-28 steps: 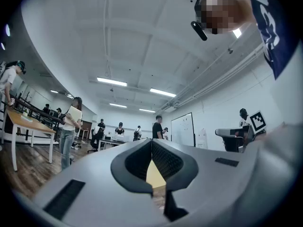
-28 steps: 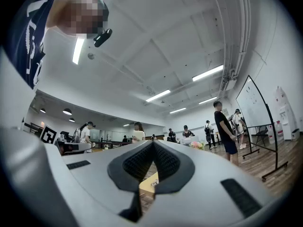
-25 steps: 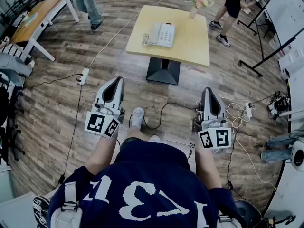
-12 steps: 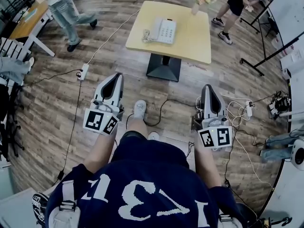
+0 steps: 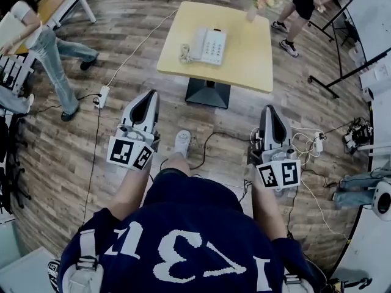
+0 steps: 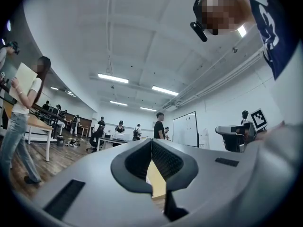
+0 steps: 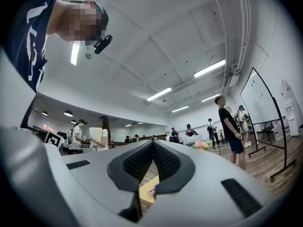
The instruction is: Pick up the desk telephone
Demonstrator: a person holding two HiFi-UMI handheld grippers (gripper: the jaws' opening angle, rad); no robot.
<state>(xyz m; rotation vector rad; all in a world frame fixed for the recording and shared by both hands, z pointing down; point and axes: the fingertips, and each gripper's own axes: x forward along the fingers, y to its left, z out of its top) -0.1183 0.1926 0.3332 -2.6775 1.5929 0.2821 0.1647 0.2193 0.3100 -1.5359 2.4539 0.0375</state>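
Desk telephone (image 5: 209, 46) lies on the yellow table (image 5: 253, 57), toward its left side, with the coiled cord (image 5: 185, 54) just beside it. Both grippers are over the wooden floor (image 5: 91, 145), well apart from the table. The left gripper (image 5: 148, 97) has its jaws pressed together and holds nothing. The right gripper (image 5: 270, 110) is closed and empty in the same way.

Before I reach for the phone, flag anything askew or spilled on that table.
Nothing stands out. The desk telephone sits on the table, handset in its cradle; the flower vase stands upright at the far edge.
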